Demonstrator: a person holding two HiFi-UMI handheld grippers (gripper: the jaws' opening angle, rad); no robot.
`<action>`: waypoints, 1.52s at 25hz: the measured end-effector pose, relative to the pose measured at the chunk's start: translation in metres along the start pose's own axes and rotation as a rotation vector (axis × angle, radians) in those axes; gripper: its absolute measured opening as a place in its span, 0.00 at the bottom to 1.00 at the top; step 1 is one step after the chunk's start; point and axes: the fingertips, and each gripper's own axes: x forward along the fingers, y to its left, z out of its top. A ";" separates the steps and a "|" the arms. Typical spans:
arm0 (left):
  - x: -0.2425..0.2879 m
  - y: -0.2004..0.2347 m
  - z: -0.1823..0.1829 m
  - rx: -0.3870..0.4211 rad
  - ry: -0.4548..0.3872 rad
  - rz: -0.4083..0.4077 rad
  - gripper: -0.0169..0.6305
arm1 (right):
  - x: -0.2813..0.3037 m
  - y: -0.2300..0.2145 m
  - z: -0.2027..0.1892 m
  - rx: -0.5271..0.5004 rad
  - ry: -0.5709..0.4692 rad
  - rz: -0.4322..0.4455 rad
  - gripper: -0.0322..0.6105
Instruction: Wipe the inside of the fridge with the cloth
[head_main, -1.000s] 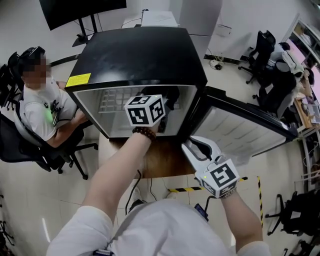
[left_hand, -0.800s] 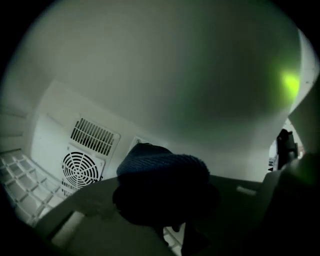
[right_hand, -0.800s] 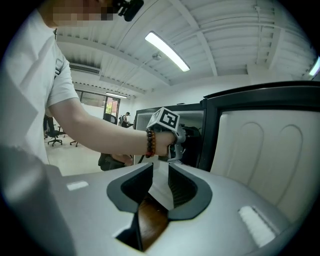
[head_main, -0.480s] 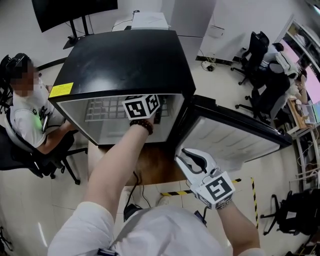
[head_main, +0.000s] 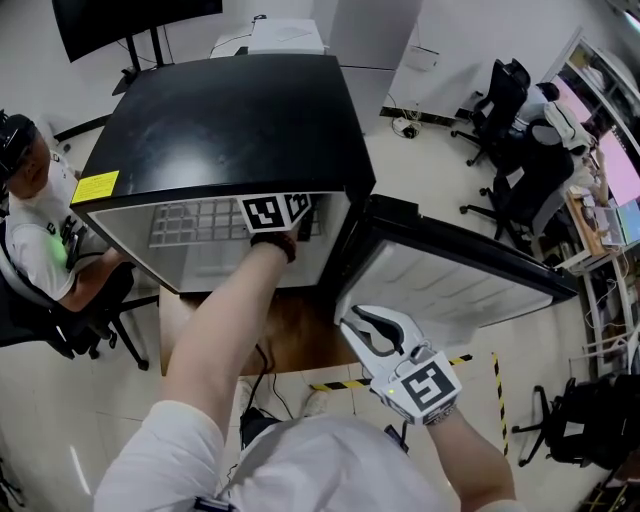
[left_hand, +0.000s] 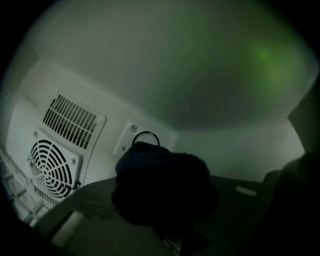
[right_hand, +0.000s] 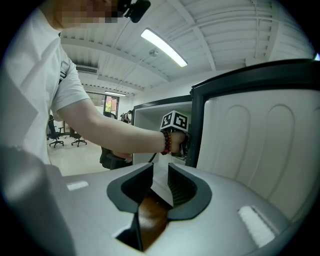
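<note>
The black mini fridge (head_main: 230, 110) stands with its door (head_main: 450, 275) swung open to the right. My left arm reaches into it, and only the marker cube (head_main: 272, 212) shows at the top edge of the opening. Deep inside, my left gripper (left_hand: 167, 220) is shut on a dark bunched cloth (left_hand: 162, 185), close to the white back wall with its fan grille (left_hand: 50, 167) and round dial (left_hand: 145, 137). My right gripper (head_main: 368, 325) hangs outside the fridge below the door, jaws apart with nothing between them (right_hand: 160, 172).
A wire shelf (head_main: 195, 222) lies inside the fridge on the left. The fridge sits on a wooden table (head_main: 290, 335). A person (head_main: 35, 240) sits at the left. Office chairs (head_main: 520, 160) stand at the right, and striped tape (head_main: 350, 382) marks the floor.
My left hand has pushed further into the fridge; its marker cube now sits half under the fridge's top edge. The right gripper has stayed in place below the door.
</note>
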 end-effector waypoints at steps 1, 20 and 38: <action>0.000 -0.001 0.000 -0.013 -0.003 -0.009 0.17 | -0.001 0.000 -0.001 -0.003 0.001 0.002 0.20; -0.065 -0.054 -0.010 -0.060 -0.014 -0.223 0.16 | -0.006 0.038 0.003 -0.045 -0.024 0.088 0.20; -0.135 -0.106 -0.021 -0.057 0.012 -0.333 0.16 | -0.016 0.063 0.008 -0.071 -0.055 0.134 0.20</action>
